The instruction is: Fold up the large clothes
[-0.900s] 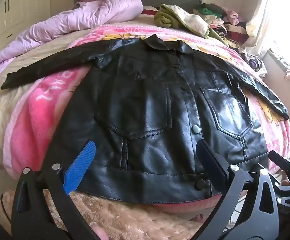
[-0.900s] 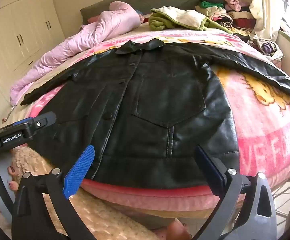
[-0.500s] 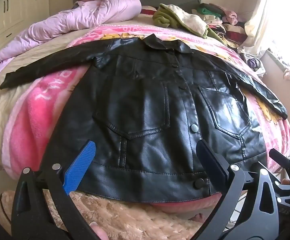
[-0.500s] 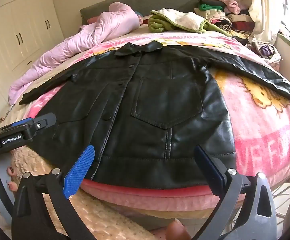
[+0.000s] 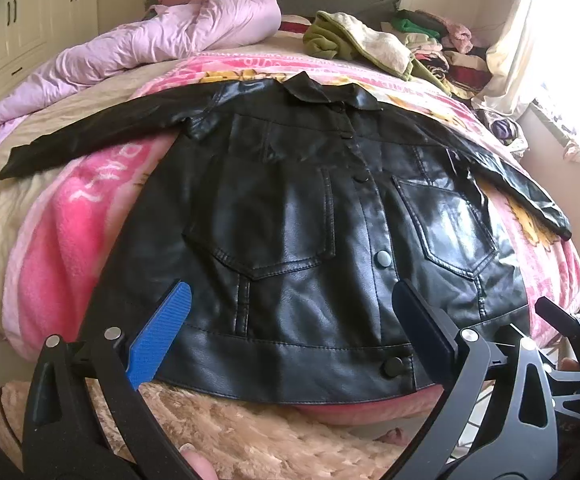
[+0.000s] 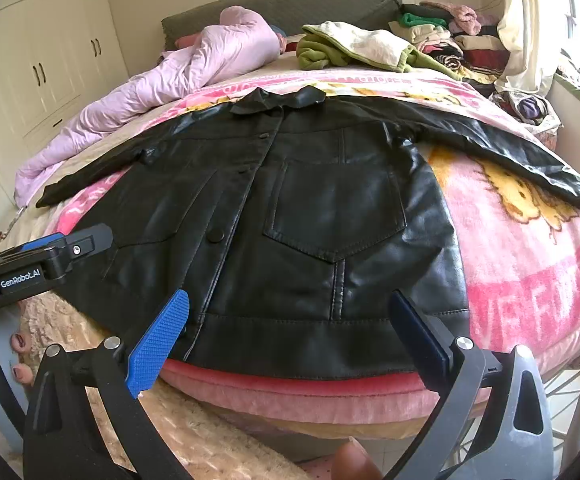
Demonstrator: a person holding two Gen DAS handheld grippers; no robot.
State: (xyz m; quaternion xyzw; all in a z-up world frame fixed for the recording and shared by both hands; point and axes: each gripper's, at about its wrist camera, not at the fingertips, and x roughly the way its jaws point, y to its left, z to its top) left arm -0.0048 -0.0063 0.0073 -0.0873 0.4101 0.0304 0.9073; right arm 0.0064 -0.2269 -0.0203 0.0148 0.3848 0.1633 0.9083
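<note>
fingers of both grippers stand spread wide with nothing between them: the left gripper [image 5: 290, 336] hovers above the hem of the black leather jacket [image 5: 310, 216], the right gripper [image 6: 290, 336] above the same hem further right. jacket lies flat, front up and buttoned, on the pink blanket [image 6: 530, 248] on the bed, sleeves out to both sides, collar towards the headboard. behind it lie a lilac quilt [image 5: 178, 40] and a pile of clothes [image 6: 442, 36].

Black leather jacket [image 5: 290, 216] flat on pink blanket [image 5: 50, 264], left gripper [image 5: 290, 336] wide above hem.
</note>
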